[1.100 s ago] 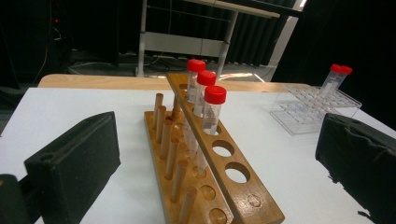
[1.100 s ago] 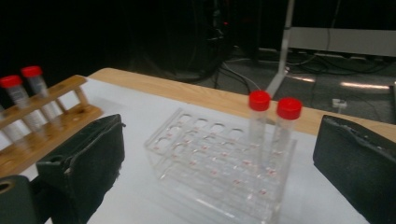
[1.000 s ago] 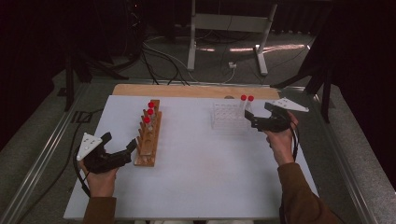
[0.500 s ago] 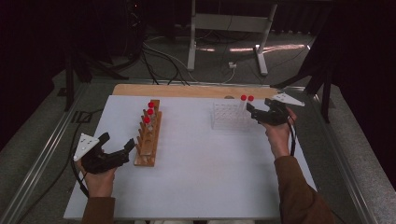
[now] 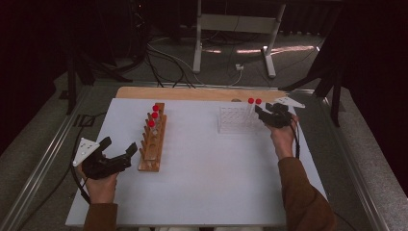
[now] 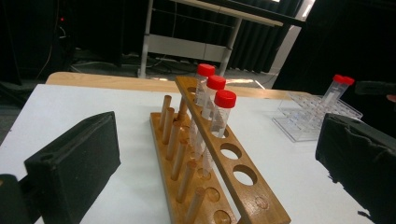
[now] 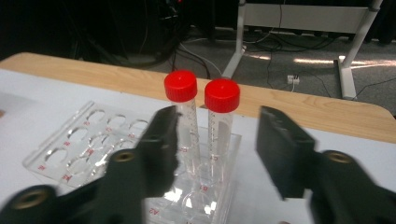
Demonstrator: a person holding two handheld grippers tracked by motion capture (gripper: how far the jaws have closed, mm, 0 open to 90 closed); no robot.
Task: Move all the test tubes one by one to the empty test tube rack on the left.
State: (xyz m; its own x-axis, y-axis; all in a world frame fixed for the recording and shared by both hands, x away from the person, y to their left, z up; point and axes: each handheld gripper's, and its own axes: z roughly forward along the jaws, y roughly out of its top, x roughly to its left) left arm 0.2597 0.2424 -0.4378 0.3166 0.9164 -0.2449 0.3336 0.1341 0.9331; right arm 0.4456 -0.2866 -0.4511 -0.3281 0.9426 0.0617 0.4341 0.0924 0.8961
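Now jaws flank capped tube (image 7: 219, 123).

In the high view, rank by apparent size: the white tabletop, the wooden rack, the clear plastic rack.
1. White tabletop.
2 and 3. Wooden rack and clear plastic rack cover similar areas, and the clear one lies farther from the camera, so I leave them unranked.
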